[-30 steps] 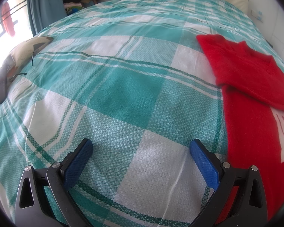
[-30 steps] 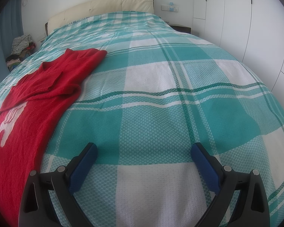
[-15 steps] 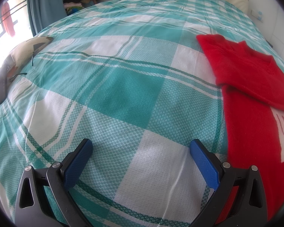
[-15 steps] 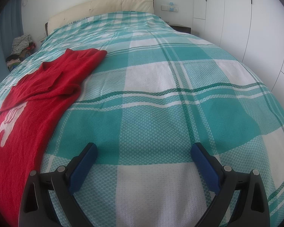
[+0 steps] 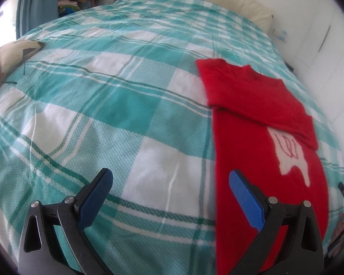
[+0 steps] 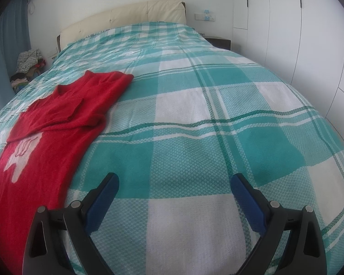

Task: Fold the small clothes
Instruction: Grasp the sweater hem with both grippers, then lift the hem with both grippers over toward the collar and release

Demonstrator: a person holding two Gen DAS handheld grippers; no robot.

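Red knit sweater [image 5: 259, 137] flat on the teal-and-white plaid bedspread [image 5: 117, 114], neck end toward the cream headboard [image 6: 126, 20], hem toward the cameras. Both sleeves already laid across the chest, overlapping, covering the top of the white motif [image 5: 291, 158]. Judged partway through: sleeves in, body not yet doubled over.

Left gripper [image 5: 169, 197] spread wide, blue pads well apart, nothing held; right-hand pad [image 5: 245, 201] over the sweater's left edge, left-hand pad over bare bedspread. Contact with the knit: cannot tell. Right gripper [image 6: 174, 199] likewise wide open and empty, over bare bedspread just beside the sweater's right edge [image 6: 80, 160].

Step in hand, as judged: take the hem corners for the bottom-to-top fold.

Notes for doing it well:
- Close each gripper on one hem corner, catching both layers of knit only; pinch shallow, since the bedspread is soft and could come up with it
- Hem corners out of frame in both views, so position to be checked before closing
- Lift both corners together and level, to keep the hem straight
- Carry low and forward toward the neck; high lift likely to drag the loose sleeves out of place
- Lay hem edge on the shoulder line, release only once flat

Risk: fuzzy knit may cling to the pads on release; open fully before pulling back

Elsewhere: heap of clothes [image 6: 27, 64] by the curtain [image 5: 36, 2], well apart from the work
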